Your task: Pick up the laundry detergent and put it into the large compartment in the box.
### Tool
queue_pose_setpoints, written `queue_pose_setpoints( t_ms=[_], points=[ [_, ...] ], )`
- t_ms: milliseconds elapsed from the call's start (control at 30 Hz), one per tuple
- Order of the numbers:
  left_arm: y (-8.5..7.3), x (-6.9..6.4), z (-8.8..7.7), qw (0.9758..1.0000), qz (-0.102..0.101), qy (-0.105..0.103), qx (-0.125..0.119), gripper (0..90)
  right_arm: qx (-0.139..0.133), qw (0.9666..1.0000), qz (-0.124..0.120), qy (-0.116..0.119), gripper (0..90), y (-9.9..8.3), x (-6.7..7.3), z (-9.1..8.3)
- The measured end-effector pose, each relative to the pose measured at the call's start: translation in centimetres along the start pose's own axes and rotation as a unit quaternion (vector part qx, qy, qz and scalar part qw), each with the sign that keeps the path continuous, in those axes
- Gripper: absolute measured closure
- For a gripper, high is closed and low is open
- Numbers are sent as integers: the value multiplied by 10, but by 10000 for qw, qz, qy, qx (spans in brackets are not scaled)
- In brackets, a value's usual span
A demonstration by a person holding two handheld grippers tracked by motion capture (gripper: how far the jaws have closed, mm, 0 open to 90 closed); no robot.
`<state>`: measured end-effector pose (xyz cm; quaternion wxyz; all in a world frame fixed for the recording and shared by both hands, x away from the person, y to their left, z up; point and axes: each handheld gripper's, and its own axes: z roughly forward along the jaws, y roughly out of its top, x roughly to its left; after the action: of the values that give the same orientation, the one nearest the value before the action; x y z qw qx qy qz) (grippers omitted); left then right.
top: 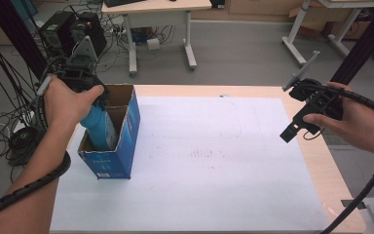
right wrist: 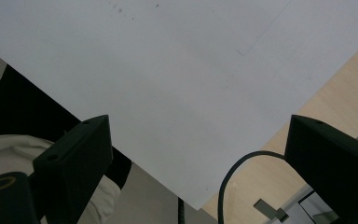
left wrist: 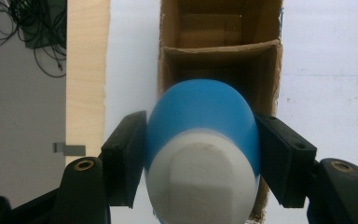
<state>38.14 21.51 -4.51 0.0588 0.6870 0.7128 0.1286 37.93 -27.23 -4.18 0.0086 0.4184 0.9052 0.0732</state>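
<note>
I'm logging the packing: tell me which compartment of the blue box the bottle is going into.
The compartment nearer the person of the blue box: the blue bottle, clamped by the left gripper, stands in it. The far compartment, past the cardboard divider, holds no bottle.

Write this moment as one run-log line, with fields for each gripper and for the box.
left gripper: shut on blue bottle, over box | right gripper: open, empty, above white sheet | box: upright, divided, bottle partly inside
</note>
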Motion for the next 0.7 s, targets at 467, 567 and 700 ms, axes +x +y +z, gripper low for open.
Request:
queue_pose_setpoints(
  t_ms=[467,567,700],
  points=[
    [1,-5,22,9999,52,-4,145,385,6,10000,31,31,78,-1,-4,2],
    [2,-5,26,9998,74,-12,171,385,1,10000,45,28,79,-1,-5,1],
    [1,-5,32,9998,76,-33,191,385,2,10000,29,25,78,0,-5,1]
  ],
)
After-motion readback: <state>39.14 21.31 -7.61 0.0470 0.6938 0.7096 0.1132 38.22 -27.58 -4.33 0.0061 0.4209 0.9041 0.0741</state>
